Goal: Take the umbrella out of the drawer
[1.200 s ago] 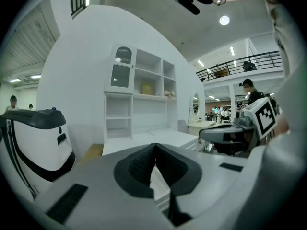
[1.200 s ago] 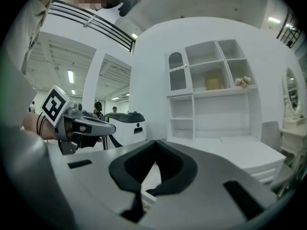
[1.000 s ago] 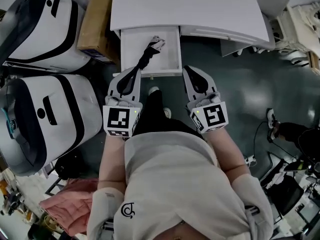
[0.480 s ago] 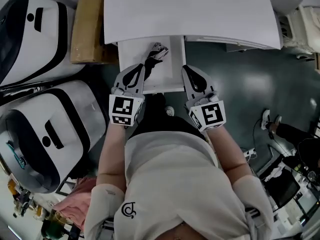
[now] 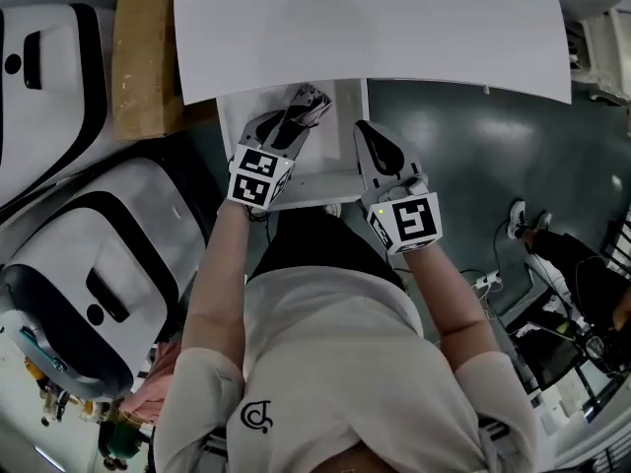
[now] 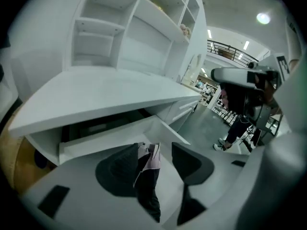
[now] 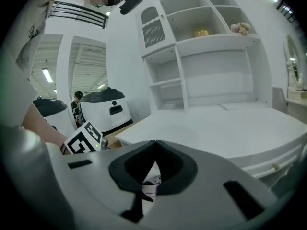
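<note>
Left gripper, jaws opening, points down into the pulled-out drawer, with the folded dark umbrella between them, though the pads are not clamping it. The umbrella lies on the drawer floor, its pale end toward the back. Right gripper, jaws closed together and empty, hangs at the drawer's right edge, below the white desk

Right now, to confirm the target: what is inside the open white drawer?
A folded dark umbrella with a pale end lies in the white drawer. The left gripper, its jaws opening astride it, covers the near part; the white desktop hides the drawer's back.
</note>
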`<action>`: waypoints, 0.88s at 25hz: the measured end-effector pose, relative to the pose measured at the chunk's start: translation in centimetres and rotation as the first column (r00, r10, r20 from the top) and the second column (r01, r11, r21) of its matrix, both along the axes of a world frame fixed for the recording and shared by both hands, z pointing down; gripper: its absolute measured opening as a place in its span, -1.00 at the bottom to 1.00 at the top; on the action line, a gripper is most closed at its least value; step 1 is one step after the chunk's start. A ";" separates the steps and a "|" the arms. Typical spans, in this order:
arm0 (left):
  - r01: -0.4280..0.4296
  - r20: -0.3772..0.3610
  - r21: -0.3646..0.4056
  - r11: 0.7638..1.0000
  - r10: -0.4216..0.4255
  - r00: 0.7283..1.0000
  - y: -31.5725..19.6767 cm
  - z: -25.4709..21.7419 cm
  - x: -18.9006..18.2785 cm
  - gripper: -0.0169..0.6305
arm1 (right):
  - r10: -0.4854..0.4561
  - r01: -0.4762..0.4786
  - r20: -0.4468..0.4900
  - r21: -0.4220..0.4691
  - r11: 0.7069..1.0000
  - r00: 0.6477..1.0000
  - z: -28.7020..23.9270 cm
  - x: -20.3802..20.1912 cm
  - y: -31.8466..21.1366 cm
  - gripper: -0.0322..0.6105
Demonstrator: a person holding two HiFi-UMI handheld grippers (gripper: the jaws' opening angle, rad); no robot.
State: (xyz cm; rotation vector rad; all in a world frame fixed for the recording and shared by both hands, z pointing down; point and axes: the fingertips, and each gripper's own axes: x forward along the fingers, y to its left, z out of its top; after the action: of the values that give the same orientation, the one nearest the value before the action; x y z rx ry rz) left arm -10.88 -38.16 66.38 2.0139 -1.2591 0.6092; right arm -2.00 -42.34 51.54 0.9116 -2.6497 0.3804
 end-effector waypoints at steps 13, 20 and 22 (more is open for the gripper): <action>-0.084 0.043 -0.241 0.967 0.097 0.994 -1.2 11.1 1.7 0.29 | 0.027 -0.027 0.004 0.057 0.998 1.000 1.0 -1.3 -4.5 -0.88; -0.048 0.089 -0.335 0.941 0.082 0.993 -0.6 14.5 1.9 0.33 | 0.090 -0.091 -0.034 -0.052 0.994 0.995 3.1 -0.6 -4.6 -0.88; -0.035 0.129 -0.345 0.938 0.084 0.988 -0.4 15.1 1.9 0.33 | 0.092 -0.095 -0.056 -0.048 0.994 0.994 3.6 -0.3 -4.6 -0.88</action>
State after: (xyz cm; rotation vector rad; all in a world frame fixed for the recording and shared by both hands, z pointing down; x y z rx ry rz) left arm -8.94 -38.61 81.46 1.7470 -1.0871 0.9461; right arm -2.26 -46.90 55.14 1.0176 -2.5437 0.4369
